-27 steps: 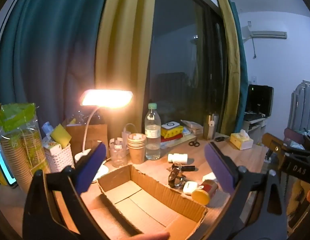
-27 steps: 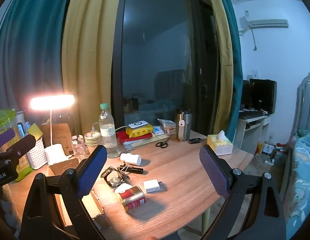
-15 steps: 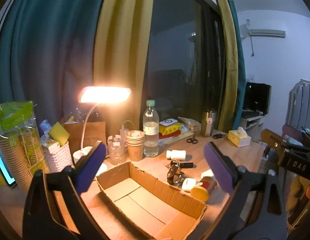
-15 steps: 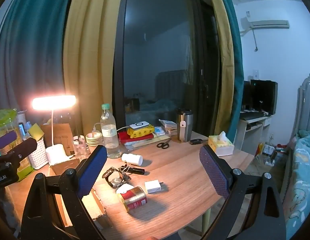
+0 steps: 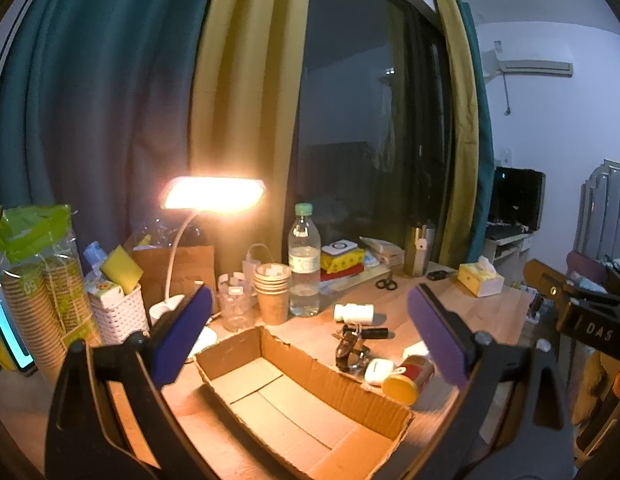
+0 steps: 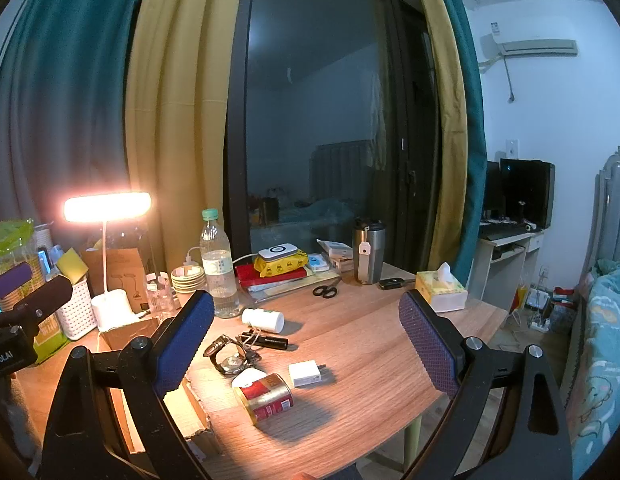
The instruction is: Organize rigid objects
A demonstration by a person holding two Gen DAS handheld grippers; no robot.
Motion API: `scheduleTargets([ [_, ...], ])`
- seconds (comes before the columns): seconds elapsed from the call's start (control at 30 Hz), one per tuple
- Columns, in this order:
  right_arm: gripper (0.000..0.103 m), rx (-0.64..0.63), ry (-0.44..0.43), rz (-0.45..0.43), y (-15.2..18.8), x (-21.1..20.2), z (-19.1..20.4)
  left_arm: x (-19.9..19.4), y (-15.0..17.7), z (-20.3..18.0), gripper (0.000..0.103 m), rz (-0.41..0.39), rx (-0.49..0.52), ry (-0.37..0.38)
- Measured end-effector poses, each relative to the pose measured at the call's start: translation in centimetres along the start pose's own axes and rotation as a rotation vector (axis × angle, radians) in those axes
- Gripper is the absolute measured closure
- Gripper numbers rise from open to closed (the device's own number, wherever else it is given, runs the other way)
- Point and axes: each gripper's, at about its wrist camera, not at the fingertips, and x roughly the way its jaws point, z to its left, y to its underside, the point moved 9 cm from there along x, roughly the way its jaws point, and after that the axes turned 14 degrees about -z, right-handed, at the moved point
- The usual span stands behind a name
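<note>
An empty open cardboard box [image 5: 293, 404] lies on the wooden desk [image 6: 370, 344]; its edge shows in the right wrist view [image 6: 125, 330]. Right of it lie a red can [image 6: 265, 396] on its side, a white charger [image 6: 305, 374], a wristwatch [image 6: 225, 356], a black stick [image 6: 269, 342], a white bottle [image 6: 263, 319] and a small white case [image 5: 378, 370]. The can also shows in the left wrist view [image 5: 408, 376]. My left gripper [image 5: 310, 332] is open and empty above the box. My right gripper [image 6: 305, 344] is open and empty above the loose objects.
A lit desk lamp [image 5: 213, 200], a water bottle [image 5: 304, 264], stacked paper cups [image 5: 271, 298], a white basket [image 5: 115, 312], scissors [image 6: 325, 290], a steel tumbler [image 6: 368, 254], books [image 6: 277, 270] and a tissue box [image 6: 440, 290] stand along the back and right. The desk's edge is at the right.
The left gripper's view has shifted slightly, with the box a little lower and nearer the centre. Both grippers stay open. No object has moved.
</note>
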Motion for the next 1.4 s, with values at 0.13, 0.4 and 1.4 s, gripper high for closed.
scheduleTargets([
  [0.13,0.008,0.001,0.001,-0.001,-0.02,0.00,-0.04,-0.33,-0.35,-0.17,0.005,-0.008,-0.002,0.005],
  [0.4,0.008,0.002,0.001,-0.002,-0.01,-0.01,-0.02,-0.50,-0.58,-0.23,0.005,-0.013,0.001,0.009],
  [1.4,0.008,0.002,0.002,-0.002,-0.03,-0.08,0.00,-0.62,-0.69,-0.26,0.005,-0.007,0.000,0.008],
])
